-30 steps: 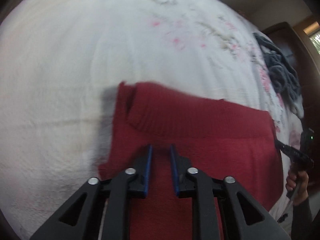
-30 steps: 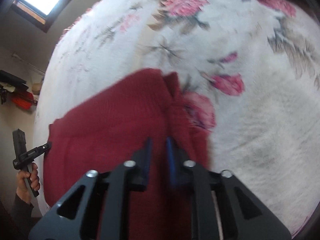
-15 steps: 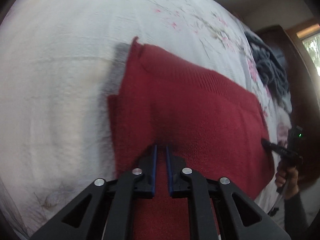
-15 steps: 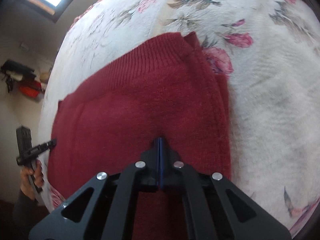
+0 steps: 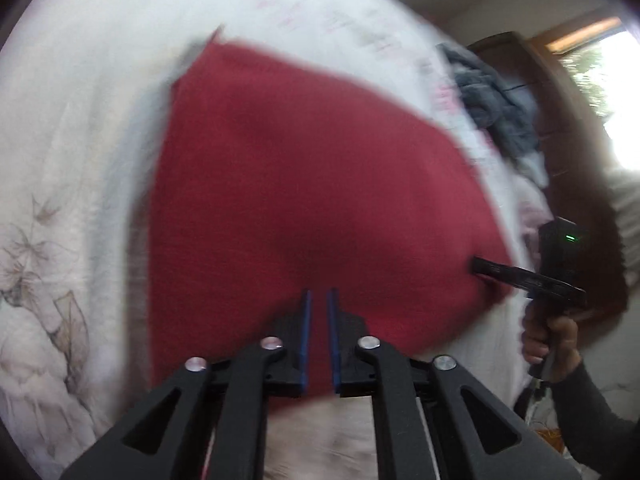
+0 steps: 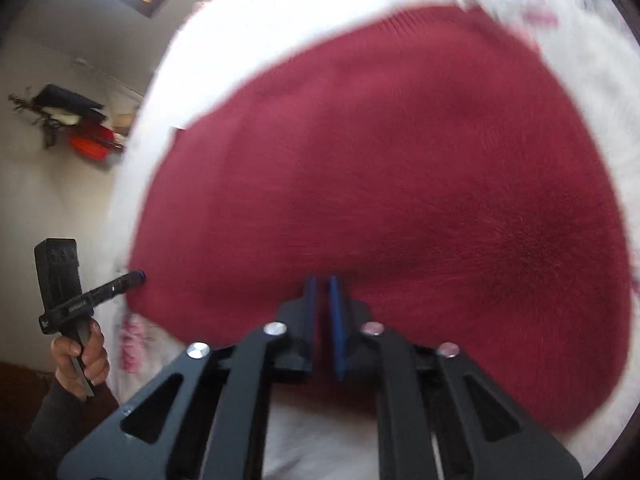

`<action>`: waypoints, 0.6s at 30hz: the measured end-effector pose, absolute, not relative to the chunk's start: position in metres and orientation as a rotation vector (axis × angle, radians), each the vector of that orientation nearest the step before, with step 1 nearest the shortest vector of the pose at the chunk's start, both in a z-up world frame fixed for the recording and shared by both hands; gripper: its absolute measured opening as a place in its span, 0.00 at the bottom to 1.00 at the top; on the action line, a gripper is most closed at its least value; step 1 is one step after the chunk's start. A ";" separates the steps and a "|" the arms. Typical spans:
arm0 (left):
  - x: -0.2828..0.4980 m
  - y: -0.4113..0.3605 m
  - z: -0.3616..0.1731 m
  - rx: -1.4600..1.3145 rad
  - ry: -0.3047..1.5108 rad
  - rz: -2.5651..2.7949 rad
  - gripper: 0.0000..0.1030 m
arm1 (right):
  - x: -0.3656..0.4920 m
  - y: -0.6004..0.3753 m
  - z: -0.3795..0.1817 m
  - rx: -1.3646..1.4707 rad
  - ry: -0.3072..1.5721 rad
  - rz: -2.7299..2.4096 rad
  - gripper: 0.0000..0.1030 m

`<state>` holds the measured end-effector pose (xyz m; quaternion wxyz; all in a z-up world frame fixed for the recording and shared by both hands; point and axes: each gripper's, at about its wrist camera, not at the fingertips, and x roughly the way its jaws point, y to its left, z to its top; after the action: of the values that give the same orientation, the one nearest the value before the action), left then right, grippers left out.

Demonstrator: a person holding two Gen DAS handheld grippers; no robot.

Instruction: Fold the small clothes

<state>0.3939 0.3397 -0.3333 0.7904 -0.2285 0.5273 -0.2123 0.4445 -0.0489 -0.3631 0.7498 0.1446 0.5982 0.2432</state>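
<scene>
- A dark red knitted garment (image 5: 312, 184) lies spread over a white bedspread (image 5: 80, 128) printed with faint flowers; both pictures are blurred.
- The left gripper (image 5: 318, 300) has its blue-lined fingers drawn close with red cloth pinched in the narrow slot between them, at the garment's near edge.
- The right gripper (image 6: 323, 284) pinches the same near edge further along, its blue pads almost together with red knit caught between.
- In the left wrist view, the right gripper's tip (image 5: 480, 265) touches the garment's right side, held by a hand (image 5: 550, 336) in a dark sleeve.
- In the right wrist view, the left gripper's tip (image 6: 136, 277) meets the garment's left edge.
- A heap of grey-blue clothes (image 5: 496, 108) lies further off on the bed, near a dark wooden cabinet (image 5: 532, 80).
</scene>
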 end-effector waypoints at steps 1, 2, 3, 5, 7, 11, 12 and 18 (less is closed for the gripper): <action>0.387 0.329 -0.327 -0.461 1.123 -0.486 0.11 | 0.437 -0.044 -0.356 0.303 1.300 0.559 0.10; 0.385 0.322 -0.328 -0.437 1.130 -0.490 0.11 | 0.434 -0.035 -0.353 0.278 1.303 0.572 0.10; 0.382 0.318 -0.335 -0.413 1.151 -0.479 0.13 | 0.427 -0.028 -0.358 0.236 1.320 0.572 0.10; 0.383 0.314 -0.362 -0.378 1.230 -0.408 0.17 | 0.429 -0.030 -0.373 0.218 1.360 0.542 0.06; 0.381 0.322 -0.383 -0.440 1.259 -0.377 0.12 | 0.432 -0.042 -0.385 0.271 1.396 0.509 0.00; 0.372 0.328 -0.355 -0.485 1.182 -0.407 0.30 | 0.427 -0.075 -0.357 0.332 1.327 0.462 0.09; 0.370 0.332 -0.353 -0.471 1.180 -0.398 0.32 | 0.427 -0.094 -0.351 0.352 1.310 0.431 0.09; 0.367 0.367 -0.376 -0.560 1.253 -0.309 0.17 | 0.426 -0.183 -0.374 0.555 1.338 0.286 0.00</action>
<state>0.3672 0.3670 -0.3764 0.7626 -0.2575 0.5761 -0.1423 0.4261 -0.1829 -0.3740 0.7398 0.2529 0.6097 0.1305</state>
